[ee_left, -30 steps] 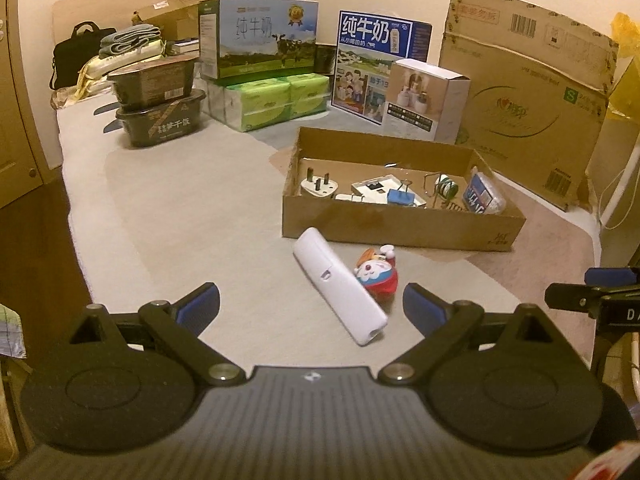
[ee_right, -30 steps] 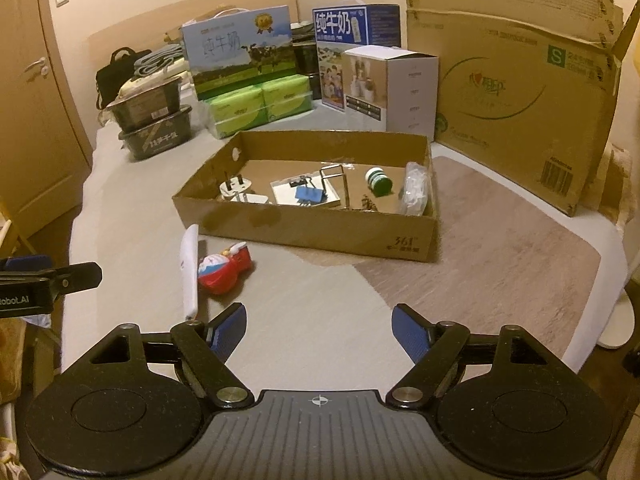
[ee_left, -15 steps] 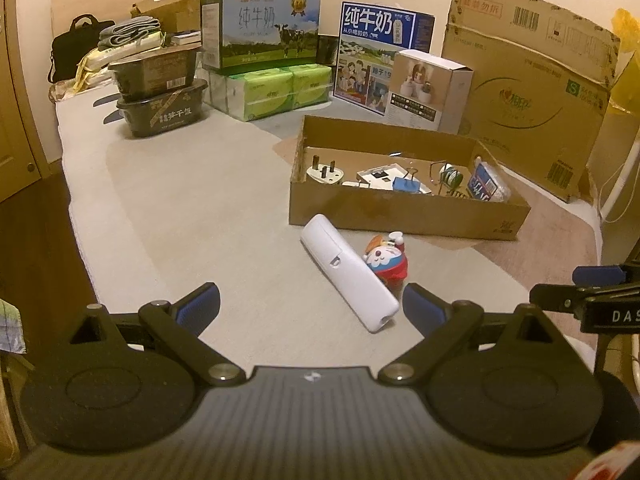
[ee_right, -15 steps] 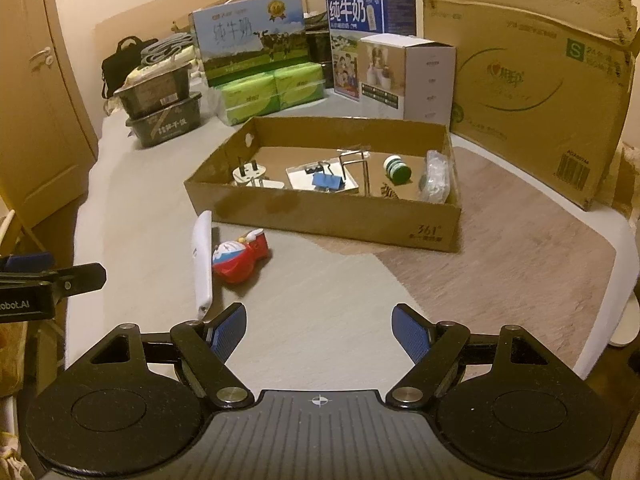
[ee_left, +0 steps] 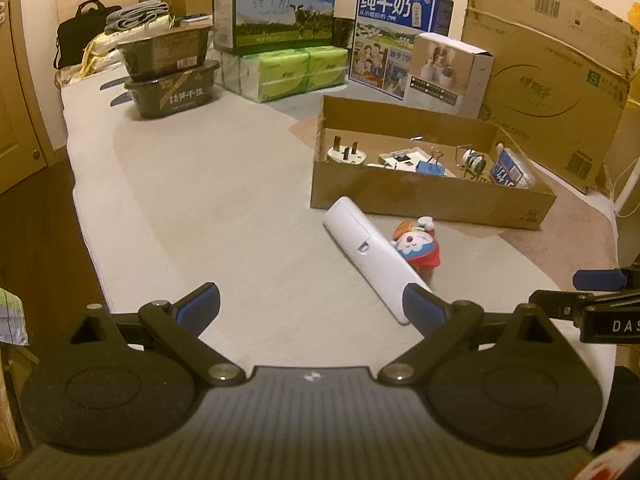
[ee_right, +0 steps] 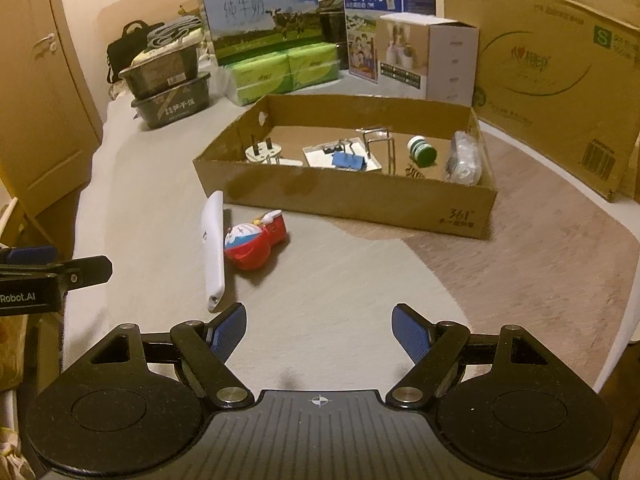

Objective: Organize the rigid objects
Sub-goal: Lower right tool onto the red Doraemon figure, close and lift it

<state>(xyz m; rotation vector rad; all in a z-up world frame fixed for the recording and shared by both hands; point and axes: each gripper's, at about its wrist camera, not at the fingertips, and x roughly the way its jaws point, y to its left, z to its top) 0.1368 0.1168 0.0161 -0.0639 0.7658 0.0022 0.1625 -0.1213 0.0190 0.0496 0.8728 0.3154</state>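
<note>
**Both fingers spread wide, nothing held, loose items beside the box**

While spread wide and holding nothing, left gripper [ee_left: 312, 306] poised low over the pale surface [ee_left: 208, 208], its right blue pad [ee_left: 422, 307] overlapping the near end of the white remote [ee_left: 372, 256] in the view; contact not discernible. Right gripper [ee_right: 319, 330] likewise parted wide and bare, just beyond the near tip of the white remote [ee_right: 212, 250].

Beside the remote, touching its long edge: a red and blue cartoon figurine [ee_left: 416, 242], lying on its side [ee_right: 254, 242]. Both resting just in front of the cardboard box [ee_left: 432, 196], near its left corner.

Inside the cardboard box [ee_right: 352, 200]: a white plug [ee_right: 262, 152] at the left end, a blue binder clip [ee_right: 348, 159] near the middle, a green roll [ee_right: 421, 151] toward the right, a clear wrapped packet [ee_right: 464, 160] against the right wall.

Behind the box: milk cartons [ee_left: 276, 8], green tissue packs [ee_left: 288, 72], a white carton [ee_left: 448, 72], a large flattened cardboard sheet [ee_left: 552, 80]. Left of the box, well apart: two stacked dark trays [ee_left: 170, 72].
</note>
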